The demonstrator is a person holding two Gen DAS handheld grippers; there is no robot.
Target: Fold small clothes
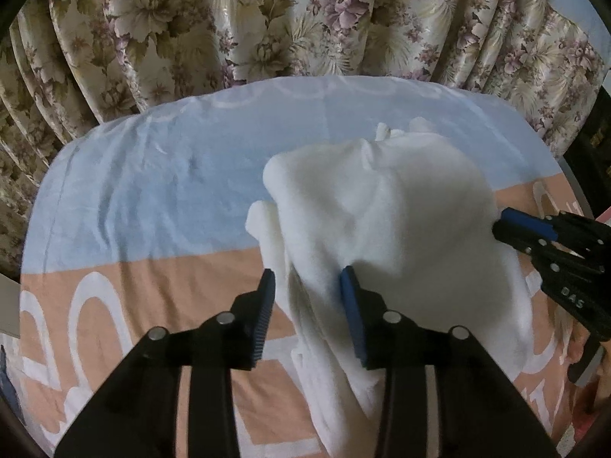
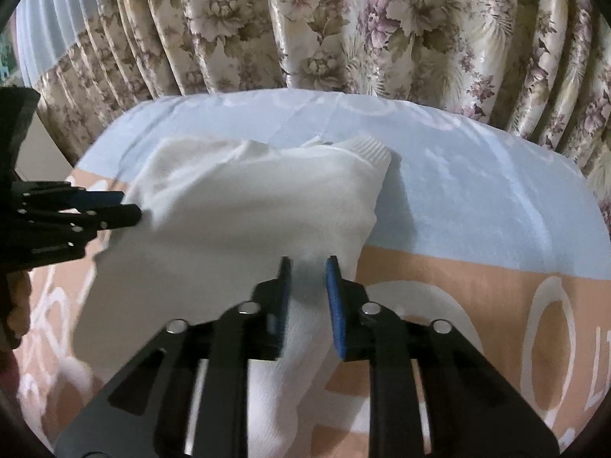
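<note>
A white garment [image 1: 389, 221] lies bunched on a bed sheet [image 1: 152, 175] of pale blue and peach bands with large white lettering; a floral curtain [image 1: 267, 19] hangs behind the bed. The garment sits mostly over the line where blue meets peach, its ribbed cuff [image 2: 370, 150] lying on the blue part toward the curtain; a long fold of it trails down toward both cameras. The left gripper [image 1: 307, 278] points steeply down at the cloth, its blue-padded fingers [image 1: 349, 290] set moderately apart; the fold runs between them, touching the right-hand pad, while the other pad stands clear over the peach band, so no grip shows. The right gripper [image 2: 308, 265] straddles another strip of the same garment, its jaws narrow but with gaps visible beside the cloth; the pads do not clearly press on it. In each wrist view the other gripper comes in from the side, its tip at the edge of the garment [image 2: 236, 206]; whether that tip presses the cloth cannot be told through the blur.
</note>
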